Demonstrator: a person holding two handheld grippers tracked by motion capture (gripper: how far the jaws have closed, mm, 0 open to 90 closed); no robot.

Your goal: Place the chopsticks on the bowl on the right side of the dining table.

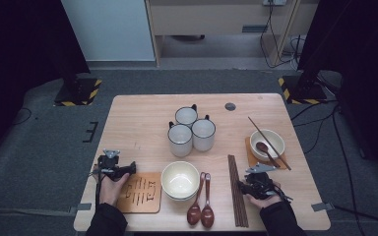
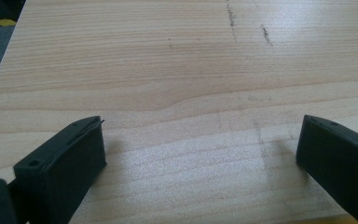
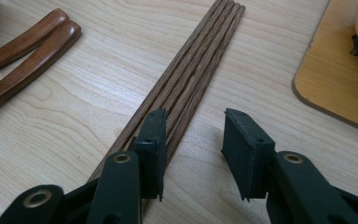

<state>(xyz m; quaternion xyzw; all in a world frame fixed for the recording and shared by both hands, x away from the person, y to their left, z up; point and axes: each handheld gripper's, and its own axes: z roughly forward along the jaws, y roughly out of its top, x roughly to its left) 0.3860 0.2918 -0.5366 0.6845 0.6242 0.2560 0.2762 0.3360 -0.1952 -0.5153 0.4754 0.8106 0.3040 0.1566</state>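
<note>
Dark wooden chopsticks [image 3: 193,79] — a flat bundle (side by side) — lying near the table's front edge.

Three mugs [image 1: 192,130] clustered mid-table; two wooden spoons [image 1: 200,204] beside cream bowl [image 1: 179,180].

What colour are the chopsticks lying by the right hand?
Dark brown with a streaky wood grain: the chopsticks show best in the right gripper view.

Three white mugs [image 1: 192,130] stand clustered beyond both sets of fingers. Two bowls: one stack [image 1: 179,180] between the grippers, one [image 1: 267,142] just past the right fingers. Three wooden spoons: two [image 1: 200,201] left of the right fingers, one [image 1: 265,150] in the far bowl. Four chopsticks [image 3: 193,79] lie bundled at the right fingers; two more [image 1: 268,142] cross the far bowl. Two mats [image 1: 140,192].
</note>
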